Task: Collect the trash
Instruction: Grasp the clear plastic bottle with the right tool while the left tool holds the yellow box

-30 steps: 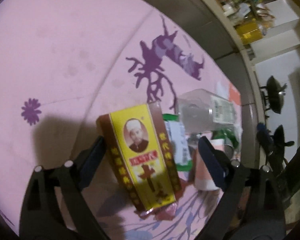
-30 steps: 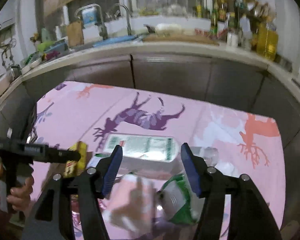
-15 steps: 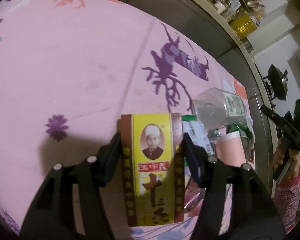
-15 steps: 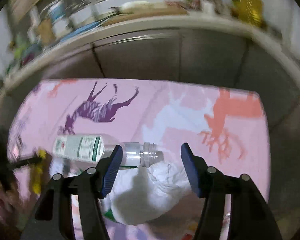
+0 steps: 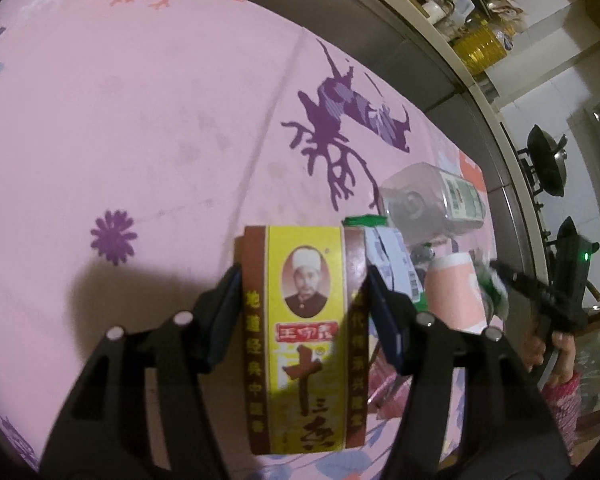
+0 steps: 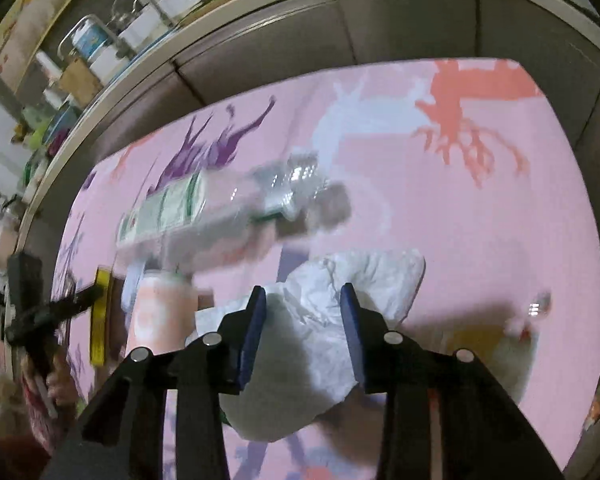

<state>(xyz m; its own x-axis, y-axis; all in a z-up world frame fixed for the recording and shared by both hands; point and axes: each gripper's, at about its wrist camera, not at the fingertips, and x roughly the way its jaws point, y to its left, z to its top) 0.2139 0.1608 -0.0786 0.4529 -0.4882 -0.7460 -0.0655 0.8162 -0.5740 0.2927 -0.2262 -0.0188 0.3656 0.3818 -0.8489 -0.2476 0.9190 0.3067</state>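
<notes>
Yellow box clamped in left tool, far left | bottle, cup loose mid-desk | right tool closing on white bag, grip unclear | collection barely begun.

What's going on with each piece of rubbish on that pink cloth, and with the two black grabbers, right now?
left gripper: jaws shut on the box's sides.
yellow box: gripped, portrait side up.
right gripper: jaws part closed around the tissue; grip uncertain.
white tissue: crumpled, between the right jaws.
plastic bottle: on its side, uncapped, apparently empty.
pink cup: lying beside the tissue, blurred.
pink tablecloth: spread flat.
</notes>
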